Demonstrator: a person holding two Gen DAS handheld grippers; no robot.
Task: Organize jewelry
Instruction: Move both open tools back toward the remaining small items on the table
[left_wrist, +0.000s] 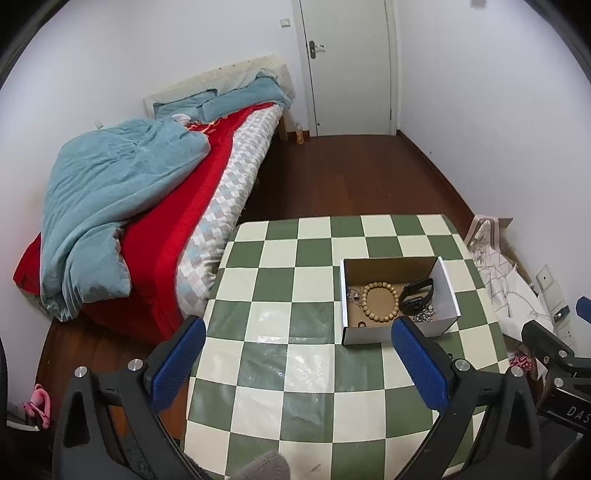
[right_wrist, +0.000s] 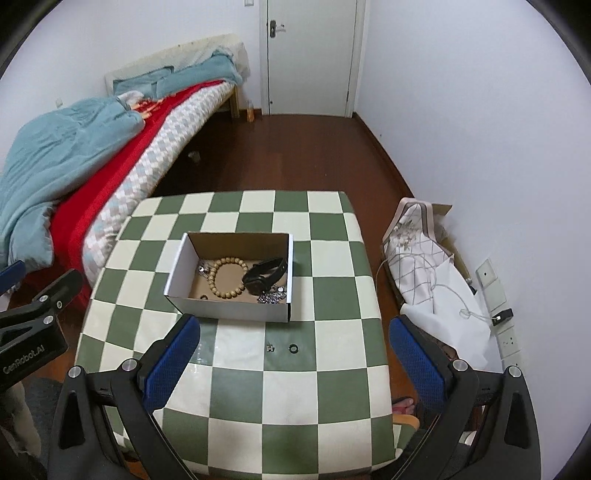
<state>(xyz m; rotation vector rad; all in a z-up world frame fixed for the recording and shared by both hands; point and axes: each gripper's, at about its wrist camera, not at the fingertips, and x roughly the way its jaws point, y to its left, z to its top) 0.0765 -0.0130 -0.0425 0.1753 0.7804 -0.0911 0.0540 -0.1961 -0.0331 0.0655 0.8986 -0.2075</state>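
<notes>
An open cardboard box (right_wrist: 229, 308) (left_wrist: 369, 336) stands on the green and white checked table (right_wrist: 236, 406) (left_wrist: 273, 258). Inside lie a wooden bead bracelet (right_wrist: 226, 277) (left_wrist: 380, 302), a black watch band (right_wrist: 264, 277) (left_wrist: 415, 295), a silver chain heap (right_wrist: 272, 295) (left_wrist: 424, 315) and small pieces at the left. On the table in front of the box lie a small black ring (right_wrist: 293, 348) and a small earring (right_wrist: 270, 347). My right gripper (right_wrist: 293, 350) is open above the near table, over these two. My left gripper (left_wrist: 297, 350) is open and empty, left of the box.
A bed (left_wrist: 155, 206) with blue quilt and red cover stands left of the table. A patterned cushion and white bag (right_wrist: 424, 266) lie on the floor to the right by the wall. A closed door (right_wrist: 310, 55) is at the back.
</notes>
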